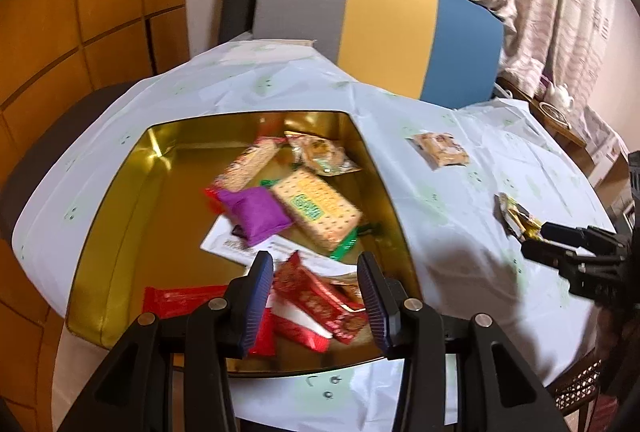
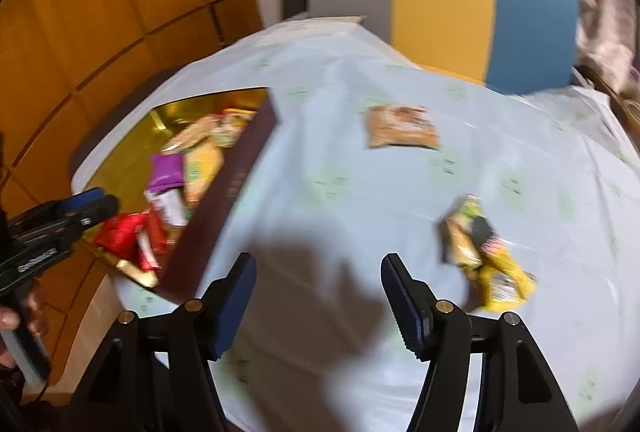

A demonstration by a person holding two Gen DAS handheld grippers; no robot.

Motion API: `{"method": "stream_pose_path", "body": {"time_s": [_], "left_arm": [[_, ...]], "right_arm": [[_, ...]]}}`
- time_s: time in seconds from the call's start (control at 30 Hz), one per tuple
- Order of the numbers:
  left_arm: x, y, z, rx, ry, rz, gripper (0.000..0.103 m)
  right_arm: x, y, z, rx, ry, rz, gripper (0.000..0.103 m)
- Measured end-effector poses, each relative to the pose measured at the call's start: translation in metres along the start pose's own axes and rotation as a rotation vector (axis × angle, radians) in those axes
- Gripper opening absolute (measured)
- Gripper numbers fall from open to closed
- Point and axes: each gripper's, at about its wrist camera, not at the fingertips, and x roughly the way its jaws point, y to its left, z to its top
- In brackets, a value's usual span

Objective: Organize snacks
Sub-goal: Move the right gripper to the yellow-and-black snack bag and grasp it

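A: Snacks are mostly in the gold tin [image 1: 120,200] now. The purple packet [image 1: 256,212] and the cracker pack [image 1: 320,212] lie in the middle of it. Two snacks are left out on the table cover [image 2: 340,172].

B: Which two?

A: A tan packet [image 2: 402,126] far back, and a yellow crinkly packet [image 2: 488,264] nearer, just beside the right gripper [image 2: 320,296].

B: Is the right gripper holding anything?

A: No. Its jaws are wide apart with only its shadow under them. The left gripper [image 1: 314,296] is half open over the tin, with nothing in it.

B: What could go wrong?

A: I think the yellow one is slippery and lumpy. A pinch on its edge could let it slide out and drop on the way.

B: Anything in the way?

A: The tin's dark side wall [image 2: 228,192] stands between the table and the inside. A low carry could bump it. The left gripper hangs over the tin too, so the two could knock together. The striped chair [image 1: 380,28] is well back.
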Motion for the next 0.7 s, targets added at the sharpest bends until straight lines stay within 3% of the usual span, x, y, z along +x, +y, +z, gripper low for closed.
{"method": "stream_pose_path", "body": {"time_s": [0.2,0.37,0.7], "left_arm": [[0.005,-0.024,0.002,0.058,0.011,-0.031,0.044],[0.008,-0.044,0.004,0.108,0.022,-0.057,0.044],[0.02,-0.079,0.001,0.192,0.073,-0.117,0.044]], "right_arm": [[-0.01,-0.049,-0.005,0.062,0.012,-0.086,0.069],[-0.019,-0.087,-0.002,0.106,0.034,-0.142,0.079],[-0.009,-0.152,-0.001,0.114,0.15,-0.23,0.086]]}}
